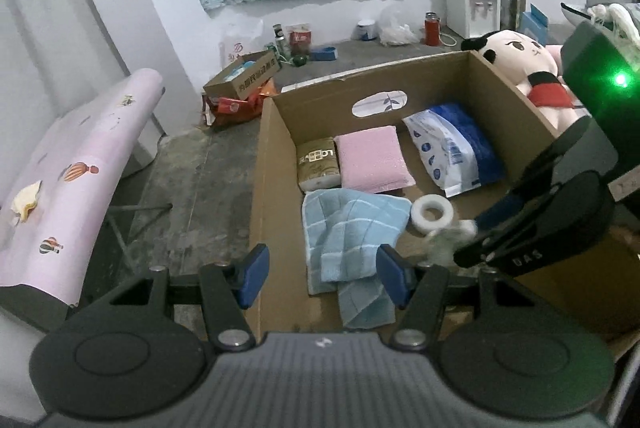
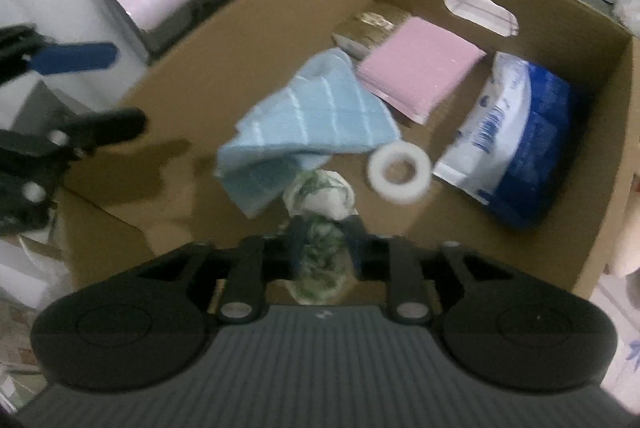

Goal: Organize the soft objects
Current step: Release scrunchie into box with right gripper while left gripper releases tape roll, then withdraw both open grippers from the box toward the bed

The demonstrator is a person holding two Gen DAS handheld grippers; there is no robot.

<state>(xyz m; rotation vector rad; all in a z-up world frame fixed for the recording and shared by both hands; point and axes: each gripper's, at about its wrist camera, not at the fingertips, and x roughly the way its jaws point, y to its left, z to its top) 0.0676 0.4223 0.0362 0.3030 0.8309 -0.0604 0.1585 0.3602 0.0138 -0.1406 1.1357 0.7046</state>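
While both grippers hang over the cardboard box [image 1: 516, 95], the left gripper [image 1: 322, 274] has its jaws well apart with nothing between them, straddling the box's near-left wall above the blue checked towel [image 1: 352, 224]; its blue pads [image 1: 252, 276] touch nothing; it points steeply down and forward into the box.

Right gripper [image 2: 322, 234] has jaws partly apart with a crumpled white-and-green patterned cloth [image 2: 320, 203] between the fingers; blur hides whether the pads press on it, so grip can't be called; the cloth's long axis runs along the fingers, bunched end pointing forward into the box, just short of the towel's near edge; this gripper tilts steeply down over the box's near side.

Box contents: white tape roll [image 2: 400, 169] lying flat just right of the towel; pink sponge pad [image 1: 374, 157] at the back, touching the brown tissue pack [image 1: 318, 167] on its left; blue-and-white plastic bag [image 1: 454, 147] at right, long axis front to back; plush doll [image 1: 524, 67] outside, behind the right wall.
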